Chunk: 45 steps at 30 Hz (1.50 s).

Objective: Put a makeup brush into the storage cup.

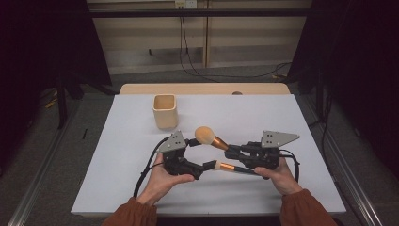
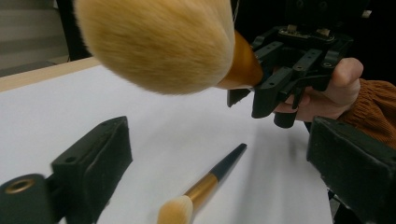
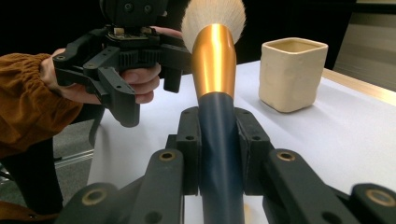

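Note:
My right gripper is shut on the dark blue handle of a large powder brush. The brush's gold ferrule and fluffy tan head point left, raised above the table. In the right gripper view the handle sits clamped between both pads. My left gripper is open, and the big brush head hovers just beyond its jaws. A small brush with a gold ferrule and dark handle lies flat on the white sheet below those open jaws, touching neither. That small brush runs under my right hand.
A cream square cup stands upright at the back left of the white sheet, also seen as the cup ahead and right of the held brush. A bare wooden table edge runs behind it. Cables lie on the floor beyond.

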Tool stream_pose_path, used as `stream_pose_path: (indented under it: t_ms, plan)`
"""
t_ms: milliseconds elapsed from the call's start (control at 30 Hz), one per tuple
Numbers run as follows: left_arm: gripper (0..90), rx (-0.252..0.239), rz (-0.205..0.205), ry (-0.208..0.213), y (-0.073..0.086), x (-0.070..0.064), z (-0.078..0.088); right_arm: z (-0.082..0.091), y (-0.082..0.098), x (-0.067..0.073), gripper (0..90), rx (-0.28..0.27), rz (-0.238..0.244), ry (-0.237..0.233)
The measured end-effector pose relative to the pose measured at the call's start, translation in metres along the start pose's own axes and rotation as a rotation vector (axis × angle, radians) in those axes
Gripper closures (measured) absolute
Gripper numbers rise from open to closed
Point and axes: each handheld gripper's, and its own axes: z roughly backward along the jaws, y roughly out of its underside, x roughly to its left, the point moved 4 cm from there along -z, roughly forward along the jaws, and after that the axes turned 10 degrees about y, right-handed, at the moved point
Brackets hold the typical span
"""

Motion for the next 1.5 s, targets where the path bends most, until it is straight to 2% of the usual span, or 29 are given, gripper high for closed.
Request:
stream_pose_path:
  t_ms: [67,133,367,533,767,833,1033,1233,1300,1500]
  plan:
    - [5.9,-0.004,-0.012,-0.011,-0.001,0.0,-0.001,0.0,0.0,0.0,74.6,-0.005,0.0,-0.005]
    - [7.4,-0.027,-0.009,0.0,-0.003,0.0,-0.002,0.0,-0.001,0.001,74.6,-0.006,0.003,-0.008]
    - [25.9,-0.083,0.009,0.029,-0.004,0.001,-0.008,0.001,-0.002,0.002,74.5,-0.022,0.009,-0.014]
    - [32.8,-0.112,0.02,0.039,-0.007,0.001,-0.011,0.001,-0.002,0.002,74.6,-0.023,0.013,-0.016]
    - [42.0,-0.134,0.064,0.067,-0.008,0.001,-0.014,0.0,-0.001,0.003,74.6,-0.025,0.011,-0.02]
    - [45.4,-0.17,0.094,0.081,-0.009,0.002,-0.014,0.0,-0.001,0.003,74.6,-0.024,0.013,-0.022]
    - [54.8,-0.215,0.127,0.119,-0.011,0.002,-0.015,0.0,-0.001,0.003,74.6,-0.03,0.012,-0.023]
    - [58.6,-0.24,0.149,0.138,-0.012,0.001,-0.016,0.0,-0.001,0.004,74.5,-0.034,0.014,-0.025]
    - [61.1,-0.257,0.168,0.152,-0.012,0.001,-0.016,0.0,-0.001,0.004,74.5,-0.035,0.016,-0.023]
    - [63.2,-0.255,0.174,0.155,-0.013,0.001,-0.015,-0.002,0.0,0.004,74.3,-0.031,0.014,-0.032]
